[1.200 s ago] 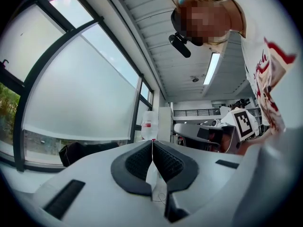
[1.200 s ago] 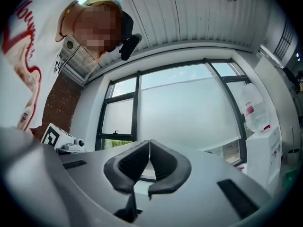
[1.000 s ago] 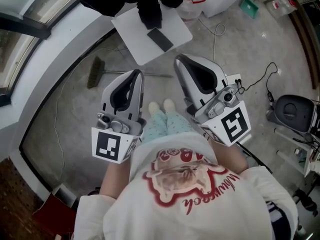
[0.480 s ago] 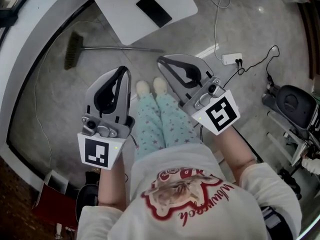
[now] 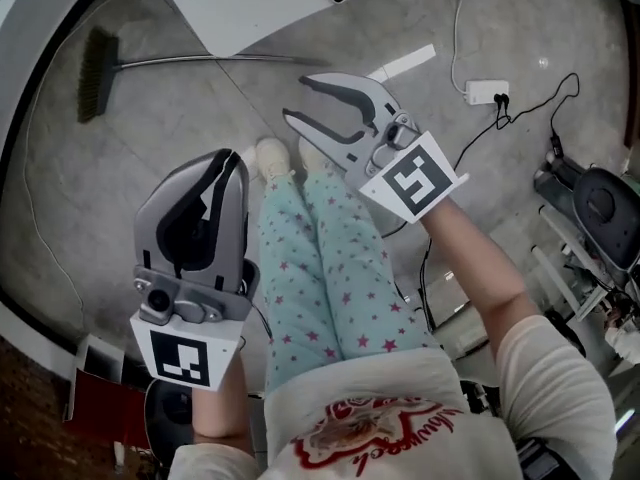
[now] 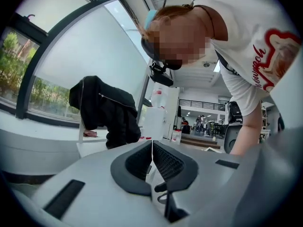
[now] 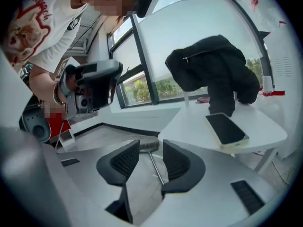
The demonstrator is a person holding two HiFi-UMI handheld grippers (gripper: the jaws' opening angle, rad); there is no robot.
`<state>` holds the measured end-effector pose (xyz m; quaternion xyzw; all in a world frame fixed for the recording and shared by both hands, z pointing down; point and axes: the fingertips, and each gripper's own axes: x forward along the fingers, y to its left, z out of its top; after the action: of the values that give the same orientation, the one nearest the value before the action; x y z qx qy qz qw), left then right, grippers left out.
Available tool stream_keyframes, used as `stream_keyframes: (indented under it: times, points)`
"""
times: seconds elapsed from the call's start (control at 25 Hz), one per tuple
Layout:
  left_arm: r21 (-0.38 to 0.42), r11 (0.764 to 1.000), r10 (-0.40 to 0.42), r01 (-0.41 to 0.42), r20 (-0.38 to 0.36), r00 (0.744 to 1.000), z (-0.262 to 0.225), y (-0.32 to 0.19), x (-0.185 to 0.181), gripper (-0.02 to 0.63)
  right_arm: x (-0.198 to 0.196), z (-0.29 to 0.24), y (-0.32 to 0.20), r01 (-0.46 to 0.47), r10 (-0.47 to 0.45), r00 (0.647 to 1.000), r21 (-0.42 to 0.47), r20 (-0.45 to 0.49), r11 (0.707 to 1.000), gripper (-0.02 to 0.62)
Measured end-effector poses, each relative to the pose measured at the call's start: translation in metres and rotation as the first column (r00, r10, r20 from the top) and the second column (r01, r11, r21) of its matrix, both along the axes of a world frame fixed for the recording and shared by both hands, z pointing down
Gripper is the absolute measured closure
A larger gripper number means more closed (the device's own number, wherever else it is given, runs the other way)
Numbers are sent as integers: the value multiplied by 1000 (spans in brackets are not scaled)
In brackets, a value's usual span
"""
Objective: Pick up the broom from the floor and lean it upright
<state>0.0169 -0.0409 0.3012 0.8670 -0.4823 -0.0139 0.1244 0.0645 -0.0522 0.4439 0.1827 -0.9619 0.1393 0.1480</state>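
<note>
Broom (image 5: 200,60) seemingly ahead — right gripper (image 5: 295,98) opening, empty

Seen from steeply above: a person's legs in star-patterned trousers (image 5: 335,268) on a grey floor (image 5: 110,198). The left gripper (image 5: 228,158) has its jaws together. The right gripper (image 5: 297,99) has its jaws opening, with only floor between them. Well beyond both tips a broom (image 5: 96,73) lies flat, its brush end out past the left gripper. A white table (image 5: 240,8) stands beyond the broom. A power strip (image 5: 487,92) lies to the right gripper's right.
</note>
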Motion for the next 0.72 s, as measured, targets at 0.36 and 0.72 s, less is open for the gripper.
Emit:
stream_keyframes:
  times: [0.36,0.72]
  points:
    - [-10,1000,22,-22,-26,999,101,-4,1,584,24,183,10,62,-76,975,-75,-210,995,423]
    - [11,995,98,-98,-6,995,162,-9,2,584,45,326,12,70,-102,916,-96,-388,993,416]
